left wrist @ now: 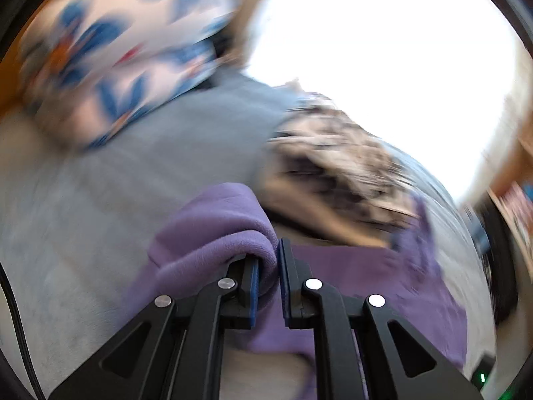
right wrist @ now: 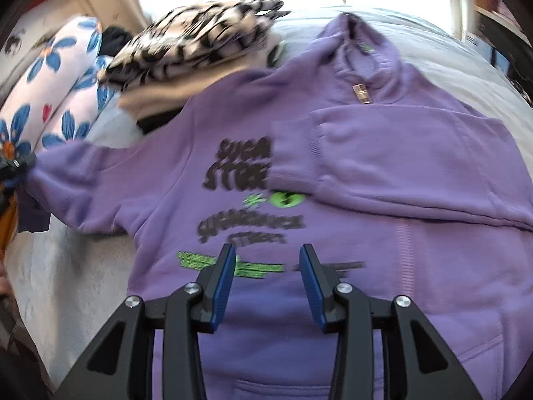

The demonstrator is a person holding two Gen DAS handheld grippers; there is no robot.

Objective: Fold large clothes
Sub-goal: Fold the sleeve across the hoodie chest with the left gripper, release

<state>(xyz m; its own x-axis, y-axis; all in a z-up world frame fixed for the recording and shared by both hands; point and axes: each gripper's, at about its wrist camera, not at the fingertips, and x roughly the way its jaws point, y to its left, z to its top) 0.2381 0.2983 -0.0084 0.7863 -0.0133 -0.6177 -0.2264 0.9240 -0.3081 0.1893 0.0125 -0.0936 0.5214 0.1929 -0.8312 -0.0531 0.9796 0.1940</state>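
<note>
Your purple hoodie lies flat on the pale grey bed cover, front side up, with its hood up at twelve o'clock in the right wrist view.

One sleeve is already folded across the chest. It covers part of the black and green writing in the middle. That part looks done.

The other sleeve is not folded in yet. It sticks out toward nine o'clock, and your left claw is pinching its end. In the left wrist view you can see a soft roll of purple cloth squeezed between the blue pads, with more of it bulging up at eleven o'clock. The picture is very blurry there.

Your right claw holds nothing. Its two fingers stand partly apart, over the bottom half of the hoodie at six o'clock.

So I think you are about halfway. That sleeve needs to come in across the chest, and after that the body probably has to be folded up.

The hoodie looks thick and fuzzy, with a stretchy ribbed cuff and a small tag near the neck.

A black and cream patterned cloth sits at eleven o'clock, touching the shoulder. A pillow with blue flowers lies at ten o'clock.
</note>
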